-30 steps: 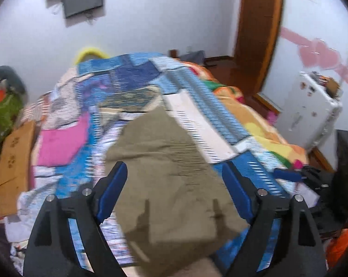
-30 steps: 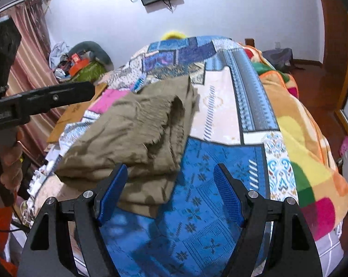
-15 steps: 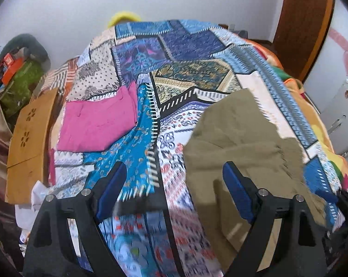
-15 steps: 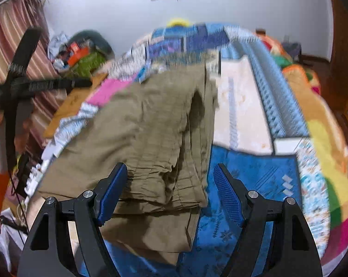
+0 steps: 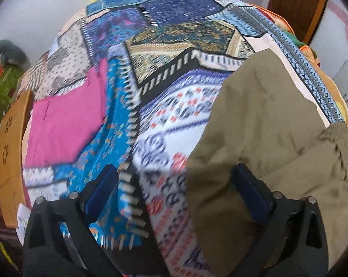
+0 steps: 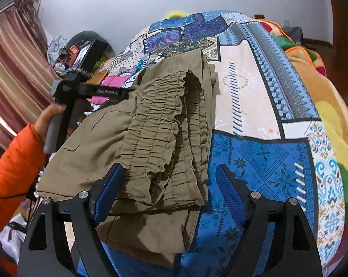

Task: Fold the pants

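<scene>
The olive-green pants (image 6: 155,133) lie folded on the patchwork bedspread (image 6: 254,157), the gathered elastic waistband on top. In the left wrist view the pants (image 5: 261,143) fill the lower right. My left gripper (image 5: 174,184) is open and empty, its left finger over the bedspread (image 5: 164,106) and its right finger over the pants' left edge. It also shows in the right wrist view (image 6: 88,90), held by a hand in an orange sleeve at the pants' far-left side. My right gripper (image 6: 169,182) is open and empty, low over the near end of the waistband.
A folded pink garment (image 5: 65,124) lies on the bed's left side. A wooden board (image 5: 10,166) stands along the left bed edge. An orange and yellow blanket (image 6: 323,97) covers the right side. A curtain (image 6: 14,69) and clutter are at the left; a door (image 5: 296,2) is far right.
The left gripper has swung left and down, so the pants now sit at the right of its view. The right gripper has closed in on the waistband. Both have stayed open.
</scene>
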